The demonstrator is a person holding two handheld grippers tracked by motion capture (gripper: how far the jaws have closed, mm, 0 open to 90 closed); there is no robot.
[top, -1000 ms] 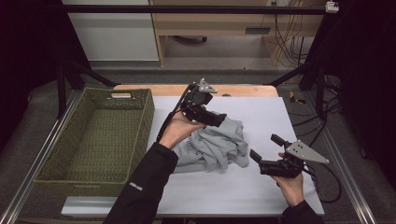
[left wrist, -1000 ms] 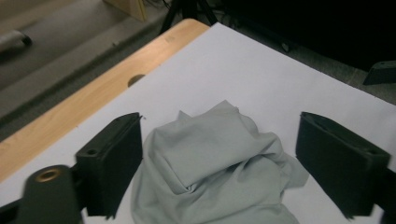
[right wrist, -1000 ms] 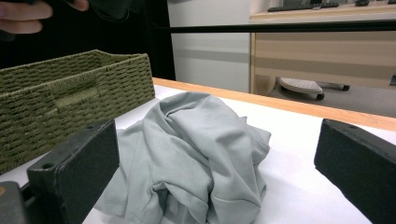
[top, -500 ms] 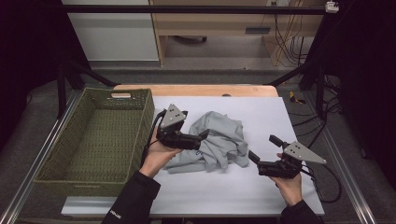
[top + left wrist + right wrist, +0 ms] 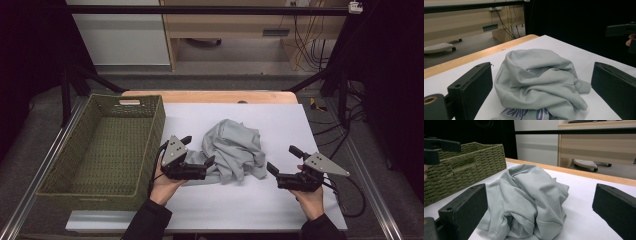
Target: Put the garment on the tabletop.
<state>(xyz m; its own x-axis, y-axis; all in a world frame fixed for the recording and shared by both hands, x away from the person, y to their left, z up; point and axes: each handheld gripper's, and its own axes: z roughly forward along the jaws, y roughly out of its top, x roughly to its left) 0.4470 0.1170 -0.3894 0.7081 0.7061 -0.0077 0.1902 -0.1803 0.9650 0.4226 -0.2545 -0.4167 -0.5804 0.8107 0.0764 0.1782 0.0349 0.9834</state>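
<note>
High view: left hand-held gripper jaws wide apart beside crumpled grey shirt; right hand-held gripper likewise, empty.

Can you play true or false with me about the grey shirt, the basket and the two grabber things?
1. The crumpled light grey cloth lies inside the green woven basket. False: it lies on the white table top, beside the basket.
2. The basket has nothing in it. True.
3. The left gripper has its jaws shut on the cloth. False: its jaws are open.
4. The right gripper has its jaws open. True.
</note>
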